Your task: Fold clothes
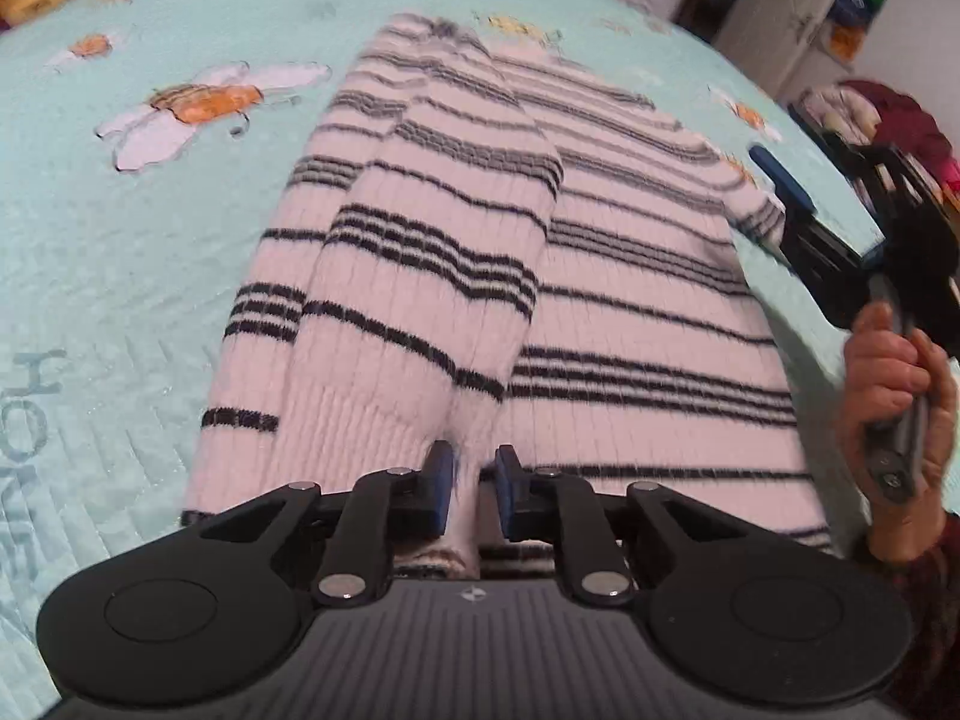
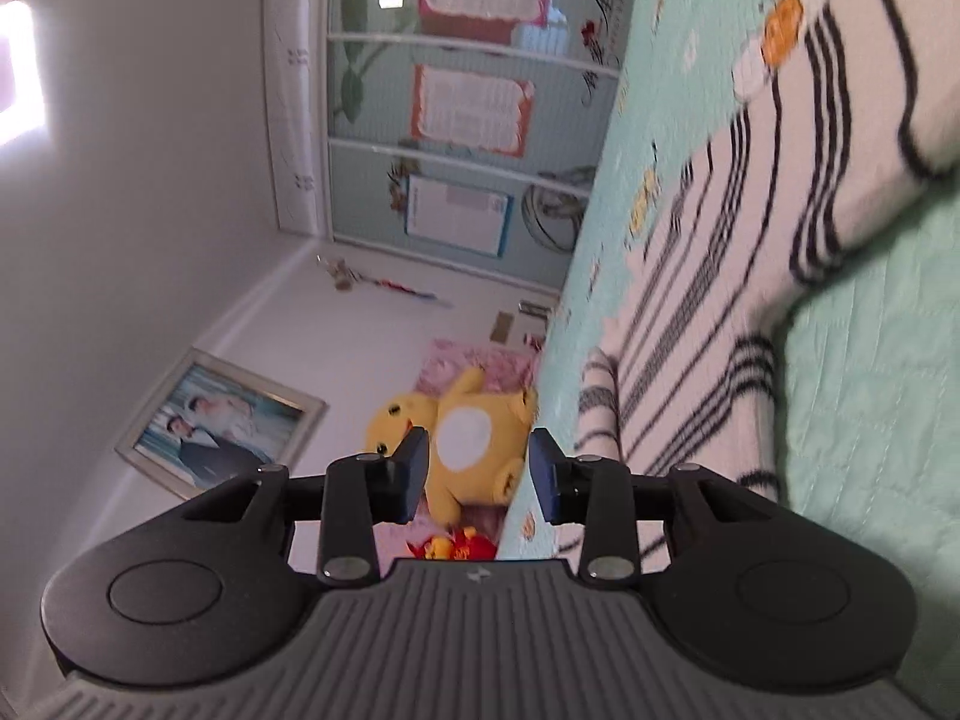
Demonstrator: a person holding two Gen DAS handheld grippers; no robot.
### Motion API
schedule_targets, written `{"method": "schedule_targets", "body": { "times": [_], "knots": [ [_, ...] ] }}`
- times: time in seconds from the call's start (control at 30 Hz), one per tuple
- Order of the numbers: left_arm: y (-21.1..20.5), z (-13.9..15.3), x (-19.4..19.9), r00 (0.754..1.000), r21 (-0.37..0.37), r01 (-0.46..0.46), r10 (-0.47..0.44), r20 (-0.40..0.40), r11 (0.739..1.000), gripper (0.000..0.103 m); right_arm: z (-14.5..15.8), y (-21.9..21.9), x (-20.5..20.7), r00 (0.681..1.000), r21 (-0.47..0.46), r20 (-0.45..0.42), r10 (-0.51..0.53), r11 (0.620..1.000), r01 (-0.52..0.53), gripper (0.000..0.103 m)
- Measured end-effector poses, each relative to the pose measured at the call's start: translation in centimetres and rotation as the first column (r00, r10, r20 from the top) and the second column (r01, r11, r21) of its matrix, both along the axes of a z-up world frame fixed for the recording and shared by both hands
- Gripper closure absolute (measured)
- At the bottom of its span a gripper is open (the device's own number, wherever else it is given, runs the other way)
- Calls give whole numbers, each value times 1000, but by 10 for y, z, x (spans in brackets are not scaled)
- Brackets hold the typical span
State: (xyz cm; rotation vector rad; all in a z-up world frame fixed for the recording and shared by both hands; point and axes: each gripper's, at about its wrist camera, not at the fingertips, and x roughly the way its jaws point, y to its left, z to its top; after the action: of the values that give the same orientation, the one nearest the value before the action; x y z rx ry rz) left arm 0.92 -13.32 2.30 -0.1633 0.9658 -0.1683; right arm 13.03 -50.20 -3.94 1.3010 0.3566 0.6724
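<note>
The left gripper (image 1: 474,483) has its jaws closed on the cuff of a sleeve (image 1: 420,276) folded across the striped sweater (image 1: 630,312), which lies flat on the bed (image 1: 120,252) for folding. At three o'clock, the right gripper (image 2: 477,474) hangs open and empty.

Left black two-finger gripper with blue pads (image 1: 474,483) pitched down, jaws narrow, pinching a fold of white knit. Right black two-finger gripper with blue pads (image 2: 478,474) rolled sideways, roughly level, jaws apart, empty. Bare right hand (image 1: 894,420) wraps its handle.
</note>
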Motion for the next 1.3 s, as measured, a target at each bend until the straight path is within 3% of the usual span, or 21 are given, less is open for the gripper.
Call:
{"method": "schedule_targets", "body": {
  "times": [0.13,0.23,0.33,0.4,0.47,0.5,0.6,0.7,0.73,0.83,0.93,1.1,1.23,1.3],
  "knots": [
    [-17,18,6,1000,75,13,-13,7,997,87,-2,-10,-3,997,-33,-50,-62,998,60,61],
    [-22,30,6,997,79,0,-6,75,997,87,-6,-14,-5,992,-39,-82,-91,995,88,61],
    [-23,17,16,995,99,-58,50,82,993,82,-7,-14,-7,987,-58,-100,-125,991,119,61],
    [-17,-3,26,994,88,-107,105,27,990,82,-4,-16,-12,980,-100,-98,-172,982,163,61],
    [-20,-3,25,992,85,-125,122,40,989,82,1,-16,-17,966,-145,-98,-239,964,224,61],
    [-26,0,26,994,125,-104,101,36,987,82,2,-17,-23,950,-166,-107,-293,948,273,61],
    [-35,12,28,996,145,-86,84,19,986,83,4,-23,-43,862,-235,-152,-484,864,444,61],
    [-40,25,24,996,64,-78,76,40,995,83,0,-25,-69,724,-260,-229,-651,757,599,55],
    [-44,29,24,997,34,-63,62,46,997,83,-3,-26,-76,688,-256,-250,-682,731,632,49],
    [-62,43,18,998,-20,-11,12,65,1000,83,-2,-27,-82,593,-327,-277,-756,655,682,48],
    [-80,58,15,995,-51,50,-45,93,997,82,-4,-33,-88,448,-396,-340,-827,558,729,48],
    [-106,73,19,985,-78,121,-110,133,990,80,-13,-49,-94,370,-423,-349,-861,497,758,48],
    [-118,75,29,983,-84,146,-135,127,986,80,-26,-69,-95,343,-354,-367,-864,471,808,48],
    [-127,73,36,984,-57,149,-142,104,987,76,-31,-80,-94,351,-311,-360,-865,466,828,48]
  ]
}}
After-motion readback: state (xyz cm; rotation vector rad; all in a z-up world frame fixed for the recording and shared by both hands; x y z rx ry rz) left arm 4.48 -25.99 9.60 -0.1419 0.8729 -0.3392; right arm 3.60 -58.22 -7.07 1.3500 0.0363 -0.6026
